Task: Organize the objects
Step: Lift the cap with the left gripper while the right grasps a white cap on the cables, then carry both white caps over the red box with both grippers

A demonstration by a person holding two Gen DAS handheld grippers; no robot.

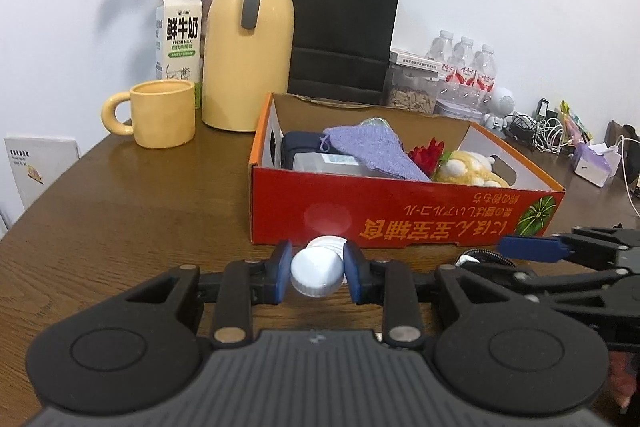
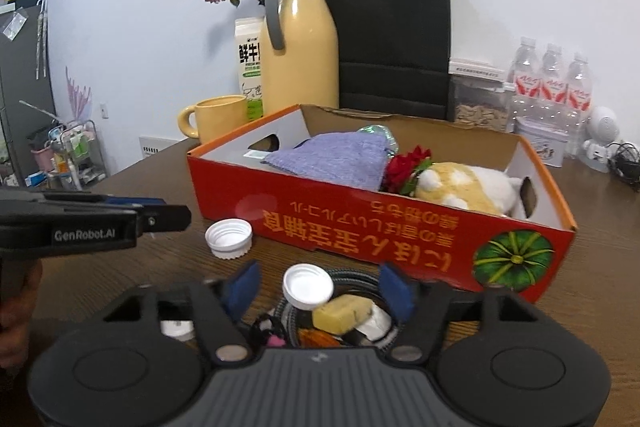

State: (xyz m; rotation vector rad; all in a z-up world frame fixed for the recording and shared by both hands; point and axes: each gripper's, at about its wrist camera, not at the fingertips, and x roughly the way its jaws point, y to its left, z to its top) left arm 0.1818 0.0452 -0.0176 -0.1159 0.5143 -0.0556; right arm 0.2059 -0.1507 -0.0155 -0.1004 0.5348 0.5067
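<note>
While the left hand-held gripper (image 1: 317, 275) stays out of it, clamped on a white bottle cap (image 1: 316, 273) low centre of its view, the right hand-held gripper (image 2: 318, 291) stands apart around nothing. A second white cap (image 2: 307, 285) lies straight ahead between its blue fingers (image 2: 394, 291), pads not touching, atop a small clutter pile. Right is nearer. Red box (image 2: 360, 227) sits just beyond, upper right on the worktop (image 2: 140, 267); a third cap (image 2: 229, 238) lies left.

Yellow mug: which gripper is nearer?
Left. The left gripper sits in front of the mug, off the box's left corner; the right gripper is further right, in front of the box.
</note>
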